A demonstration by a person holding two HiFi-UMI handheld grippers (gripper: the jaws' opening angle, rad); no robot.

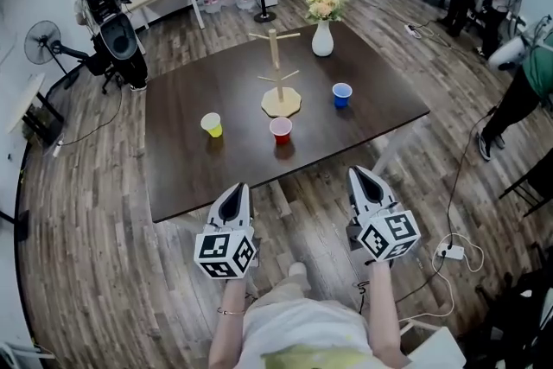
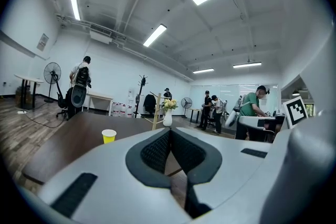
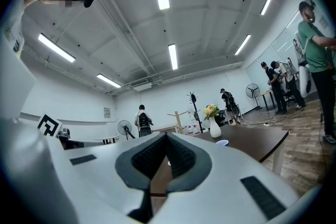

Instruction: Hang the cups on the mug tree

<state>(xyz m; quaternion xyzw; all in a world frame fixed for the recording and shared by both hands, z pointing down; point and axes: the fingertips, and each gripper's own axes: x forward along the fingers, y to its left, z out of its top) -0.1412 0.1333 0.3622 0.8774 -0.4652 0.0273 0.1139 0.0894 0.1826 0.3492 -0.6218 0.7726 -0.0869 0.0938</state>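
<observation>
Head view, dark worktop (image 1: 186, 164): wooden mug tree (image 1: 280, 78) near centre. Yellow cup (image 1: 212, 124), red cup (image 1: 281, 129) and blue cup (image 1: 342, 94) stand upright on the worktop around its base, each apart. Flower vase (image 1: 322, 37) behind. Left hand-held gripper (image 1: 238, 190) and right hand-held gripper (image 1: 359, 176): off the near edge, jaws together, holding nothing.

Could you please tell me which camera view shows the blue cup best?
The head view: the blue cup stands whole and unblocked on the table. The right gripper view shows only its rim; the left gripper view doesn't show it.
</observation>
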